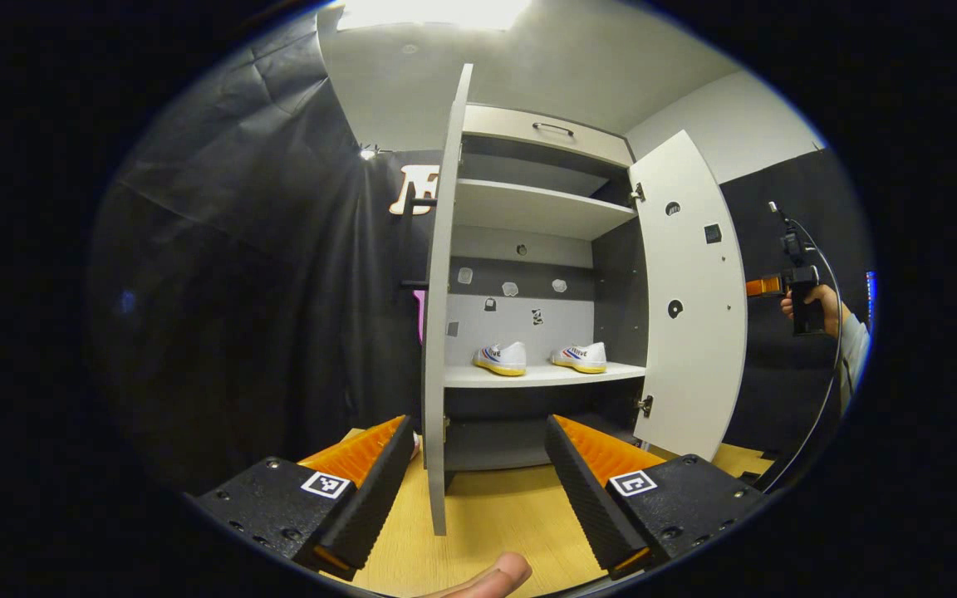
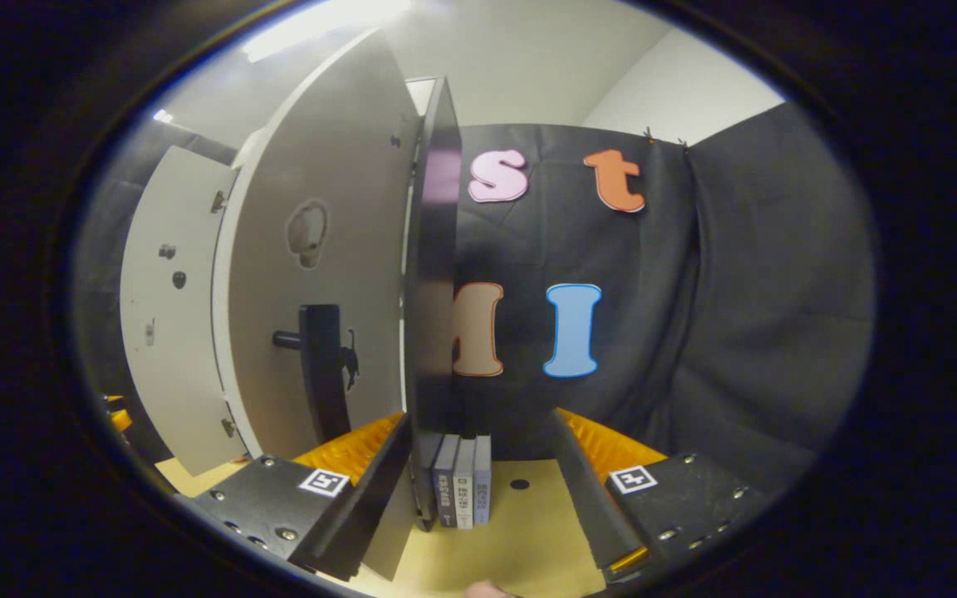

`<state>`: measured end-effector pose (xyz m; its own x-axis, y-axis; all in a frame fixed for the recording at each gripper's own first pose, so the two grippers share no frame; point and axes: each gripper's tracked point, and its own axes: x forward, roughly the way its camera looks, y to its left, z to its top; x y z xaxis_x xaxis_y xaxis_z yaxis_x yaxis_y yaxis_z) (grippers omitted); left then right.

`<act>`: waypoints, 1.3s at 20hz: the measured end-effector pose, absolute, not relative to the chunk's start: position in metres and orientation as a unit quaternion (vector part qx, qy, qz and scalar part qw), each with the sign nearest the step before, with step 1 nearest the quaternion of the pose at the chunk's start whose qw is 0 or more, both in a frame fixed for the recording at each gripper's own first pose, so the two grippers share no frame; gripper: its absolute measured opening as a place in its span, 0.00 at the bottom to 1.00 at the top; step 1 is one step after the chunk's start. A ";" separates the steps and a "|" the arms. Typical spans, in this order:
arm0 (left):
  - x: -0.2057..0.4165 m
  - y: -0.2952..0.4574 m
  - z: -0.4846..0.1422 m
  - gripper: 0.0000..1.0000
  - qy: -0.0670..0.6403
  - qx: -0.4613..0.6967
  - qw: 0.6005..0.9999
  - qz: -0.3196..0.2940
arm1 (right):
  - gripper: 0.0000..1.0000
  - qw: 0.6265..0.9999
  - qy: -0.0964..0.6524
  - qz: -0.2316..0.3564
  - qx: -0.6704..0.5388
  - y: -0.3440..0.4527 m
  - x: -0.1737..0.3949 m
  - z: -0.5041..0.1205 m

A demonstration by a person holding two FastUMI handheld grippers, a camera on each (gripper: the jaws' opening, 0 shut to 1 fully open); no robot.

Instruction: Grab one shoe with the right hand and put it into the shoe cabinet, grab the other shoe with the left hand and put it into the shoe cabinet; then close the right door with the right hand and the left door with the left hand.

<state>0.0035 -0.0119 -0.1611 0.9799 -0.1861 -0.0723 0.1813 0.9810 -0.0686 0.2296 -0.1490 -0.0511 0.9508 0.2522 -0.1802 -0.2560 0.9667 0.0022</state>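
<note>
Shoes: two, white with yellow soles, one (image 1: 501, 358) to the left and one (image 1: 580, 356) to the right, side by side on a middle shelf (image 1: 541, 375) inside the cabinet (image 1: 537, 249). Both stand apart from each other, toes toward the front. Placement steps judged complete.

Doors: both open. In the left gripper view the left door (image 1: 439, 316) is seen nearly edge-on, swung out toward the camera; the right door (image 1: 690, 299) stands swung wide, its inner face showing. Closing of right door, then left door, judged still to do.

Left gripper (image 1: 478, 486): fingers apart, holding nothing. It points at the cabinet front, the edge of the left door standing between its fingers farther off, not touched. A fingertip (image 1: 499, 575) of the holding hand shows at the bottom edge. Tabletop (image 1: 495, 507) lies below.

Right gripper (image 2: 478, 482): fingers apart, clamped on nothing. In the right gripper view it faces the outer side of the right door (image 2: 321, 274), near its dark handle (image 2: 321, 365); a dark panel edge (image 2: 433, 291) runs up between the fingers. Contact cannot be told. A few books (image 2: 462, 482) stand on the tabletop (image 2: 520, 523) just beyond.

In the left gripper view, the right gripper (image 1: 765, 286) is held up beside the right door by a hand (image 1: 811, 303), sleeve visible. Pose suggests readiness to push that door shut.
</note>
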 end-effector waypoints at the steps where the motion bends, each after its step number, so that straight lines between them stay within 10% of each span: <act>1: 0.006 -0.009 -0.162 0.98 0.041 -0.029 0.995 -0.091 | 0.98 0.987 0.093 0.124 -0.030 -0.145 0.225 -0.053; 26: 0.018 0.034 -0.166 0.97 0.056 -0.019 0.998 -0.038 | 0.93 0.989 0.079 0.080 -0.094 0.038 0.216 -0.066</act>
<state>0.0180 0.0343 -0.1659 0.9909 -0.0771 -0.1100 0.0729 0.9965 -0.0420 0.2160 0.0382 -0.0659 0.9748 0.1432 -0.1708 -0.1728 0.9697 -0.1729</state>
